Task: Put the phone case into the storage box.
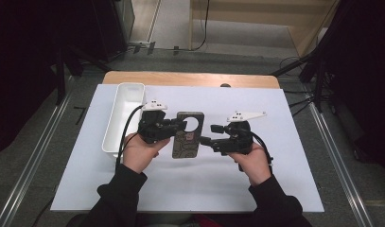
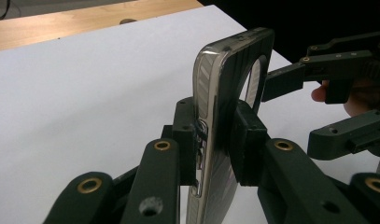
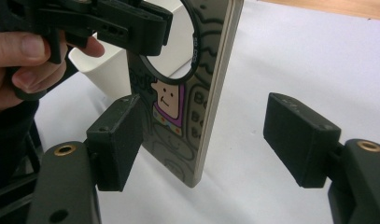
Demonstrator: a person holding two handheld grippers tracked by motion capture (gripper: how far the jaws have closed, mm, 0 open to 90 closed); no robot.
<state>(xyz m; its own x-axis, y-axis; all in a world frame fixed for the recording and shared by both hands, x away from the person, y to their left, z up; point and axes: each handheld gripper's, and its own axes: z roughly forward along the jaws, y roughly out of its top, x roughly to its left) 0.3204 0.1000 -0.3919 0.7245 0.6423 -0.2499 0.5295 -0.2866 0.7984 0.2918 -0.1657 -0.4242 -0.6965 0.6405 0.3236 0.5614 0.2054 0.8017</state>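
- left gripper clamps the phone case by its long edge, its pads pressed on both faces, as the left gripper view shows.
- right gripper stands open around the other edge of the case; in the right gripper view one pad sits just beside the printed face and the other is well apart.
- phone case is held on edge above the white sheet on the worktop, between both hands.
- white tray lies left of the left hand.
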